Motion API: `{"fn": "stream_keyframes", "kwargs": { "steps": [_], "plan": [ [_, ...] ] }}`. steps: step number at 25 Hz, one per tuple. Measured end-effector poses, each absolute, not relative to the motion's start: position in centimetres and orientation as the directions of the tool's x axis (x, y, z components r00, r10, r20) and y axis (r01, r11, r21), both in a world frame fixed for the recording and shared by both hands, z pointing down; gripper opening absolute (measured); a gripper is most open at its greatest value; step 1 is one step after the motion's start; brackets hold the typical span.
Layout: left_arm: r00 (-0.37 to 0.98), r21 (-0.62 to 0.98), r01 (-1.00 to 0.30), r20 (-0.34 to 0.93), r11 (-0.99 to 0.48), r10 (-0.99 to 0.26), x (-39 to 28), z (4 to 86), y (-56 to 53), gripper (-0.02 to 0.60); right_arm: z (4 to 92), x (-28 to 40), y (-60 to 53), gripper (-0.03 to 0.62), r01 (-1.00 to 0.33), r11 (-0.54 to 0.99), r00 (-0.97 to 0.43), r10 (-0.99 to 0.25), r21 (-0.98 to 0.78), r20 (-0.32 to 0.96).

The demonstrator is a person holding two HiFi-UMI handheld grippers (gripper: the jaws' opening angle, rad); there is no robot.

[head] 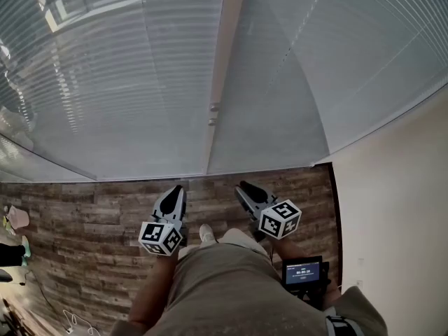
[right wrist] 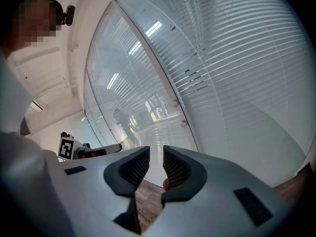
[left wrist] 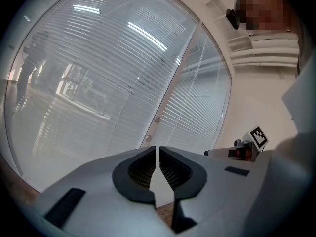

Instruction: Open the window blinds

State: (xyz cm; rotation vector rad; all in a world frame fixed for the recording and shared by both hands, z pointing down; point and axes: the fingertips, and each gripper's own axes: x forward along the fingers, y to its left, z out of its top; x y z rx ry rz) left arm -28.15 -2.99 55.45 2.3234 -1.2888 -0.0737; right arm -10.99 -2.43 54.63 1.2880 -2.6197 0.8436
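Closed white slatted blinds (head: 105,68) hang behind glass across the whole wall ahead, and a second pane of blinds (head: 301,89) lies to the right. A pale upright frame post (head: 220,54) divides them and carries two small knobs (head: 213,108). A thin cord or wand (head: 301,33) runs down the right pane. My left gripper (head: 176,187) is shut and empty, held level short of the glass and pointing at the post (left wrist: 170,93). My right gripper (head: 241,185) is beside it, its jaws a narrow gap apart with nothing between them (right wrist: 156,149).
Wood-look flooring (head: 84,215) runs to the foot of the glass. A cream wall (head: 392,208) closes the right side. A small screen device (head: 303,271) sits at my waist. Loose items (head: 14,219) and a cable (head: 70,320) lie at the left.
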Motion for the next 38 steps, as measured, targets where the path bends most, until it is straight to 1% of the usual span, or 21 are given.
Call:
{"fn": "stream_keyframes", "kwargs": {
  "steps": [9, 16, 25, 29, 38],
  "plan": [
    [0.536, 0.435, -0.796, 0.182, -0.421, -0.824, -29.1, 56.1, -2.9, 0.015, 55.1, -11.6, -2.1, 0.091, -0.751, 0.501, -0.648, -0.683, -0.430, 0.337],
    [0.517, 0.419, -0.811, 0.189, -0.408, -0.835, -29.4, 55.8, -2.7, 0.015, 54.4, -12.0, -2.2, 0.091, -0.729, 0.548, -0.676, -0.667, -0.409, 0.312],
    [0.503, 0.385, -0.831, 0.214, -0.401, -0.838, -25.5, 55.0, -5.0, 0.020, 53.3, -8.2, -4.7, 0.091, -0.700, 0.578, -0.705, -0.653, -0.419, 0.277],
    [0.494, 0.363, -0.841, 0.220, -0.400, -0.841, -23.7, 55.0, -6.7, 0.055, 53.8, -6.3, -6.3, 0.091, -0.684, 0.590, -0.720, -0.642, -0.429, 0.264],
    [0.444, 0.352, -0.870, 0.257, -0.345, -0.858, -21.0, 54.8, -11.4, 0.066, 52.9, -3.7, -12.6, 0.091, -0.649, 0.633, -0.754, -0.607, -0.423, 0.250]
  ]
}}
